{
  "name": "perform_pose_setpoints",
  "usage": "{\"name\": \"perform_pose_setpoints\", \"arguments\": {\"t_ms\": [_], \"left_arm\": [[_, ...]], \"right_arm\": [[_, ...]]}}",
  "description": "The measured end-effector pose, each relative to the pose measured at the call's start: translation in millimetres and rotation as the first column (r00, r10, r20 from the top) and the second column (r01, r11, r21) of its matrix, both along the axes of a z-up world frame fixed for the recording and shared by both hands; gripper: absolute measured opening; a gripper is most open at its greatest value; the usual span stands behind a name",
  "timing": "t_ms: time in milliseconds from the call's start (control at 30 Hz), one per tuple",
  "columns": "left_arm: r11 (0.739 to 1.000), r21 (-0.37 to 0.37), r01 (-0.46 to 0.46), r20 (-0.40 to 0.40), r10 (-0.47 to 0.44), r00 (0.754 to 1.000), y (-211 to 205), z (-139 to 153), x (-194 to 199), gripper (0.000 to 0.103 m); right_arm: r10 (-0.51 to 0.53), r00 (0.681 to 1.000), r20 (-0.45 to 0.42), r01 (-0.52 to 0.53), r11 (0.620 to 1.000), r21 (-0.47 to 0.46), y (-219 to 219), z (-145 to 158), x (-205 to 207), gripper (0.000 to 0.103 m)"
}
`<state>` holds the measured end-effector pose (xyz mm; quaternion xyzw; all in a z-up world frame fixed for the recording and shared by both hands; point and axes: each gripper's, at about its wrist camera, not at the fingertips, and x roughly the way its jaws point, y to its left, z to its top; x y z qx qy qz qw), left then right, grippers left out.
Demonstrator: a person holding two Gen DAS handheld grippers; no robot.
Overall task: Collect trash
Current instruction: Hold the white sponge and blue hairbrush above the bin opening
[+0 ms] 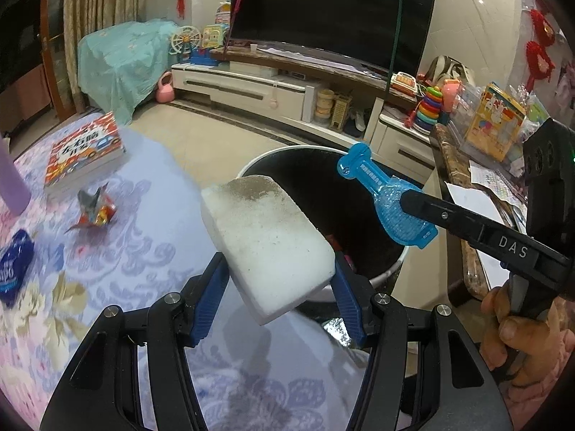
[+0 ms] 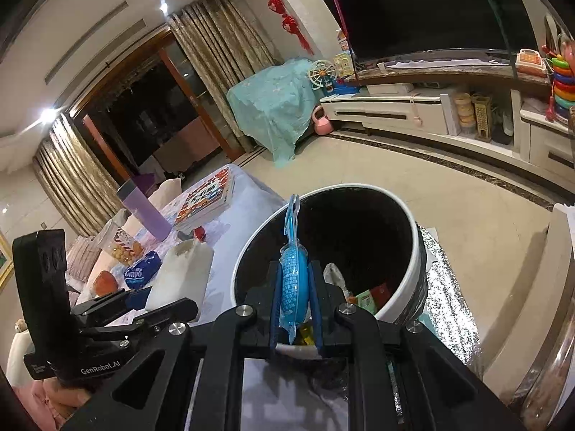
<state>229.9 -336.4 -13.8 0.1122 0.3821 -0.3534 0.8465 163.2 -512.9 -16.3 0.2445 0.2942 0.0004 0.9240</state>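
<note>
Beside the flowered table (image 1: 107,287), the bin (image 2: 420,251) hides its bottom in shadow while the left gripper (image 1: 284,287) clamps a sponge (image 1: 267,244) and the right gripper (image 2: 294,309) pinches a blue packet (image 2: 293,287) over its rim.

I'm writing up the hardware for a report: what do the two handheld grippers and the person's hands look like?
Both the left gripper and right gripper are matte black, with angular linkage arms, silver pivot bolts and ribbed blue pads. The right gripper's finger reads "DAS" in white; the left gripper's body reads "GenRobot.AI". The right hand is bare-skinned, with a fuzzy pink sleeve. No cables are visible.
</note>
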Motion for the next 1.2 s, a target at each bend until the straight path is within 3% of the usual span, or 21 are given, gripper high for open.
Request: {"name": "perform_pose_setpoints", "arguments": {"t_ms": [667,1200], "left_arm": [[0.997,0.070,0.034,-0.028,-0.032,0.999,-41.3,-14.6,21.0,0.057],[0.995,0.095,0.036,-0.062,-0.030,0.998,-49.0,-25.0,32.4,0.058]], "right_arm": [[-0.019,1.000,-0.024,0.019,1.000,0.005,-9.3,-3.0,13.5,0.015],[-0.019,0.999,-0.049,0.021,1.000,0.022,-19.5,-6.9,25.6,0.015]]}}
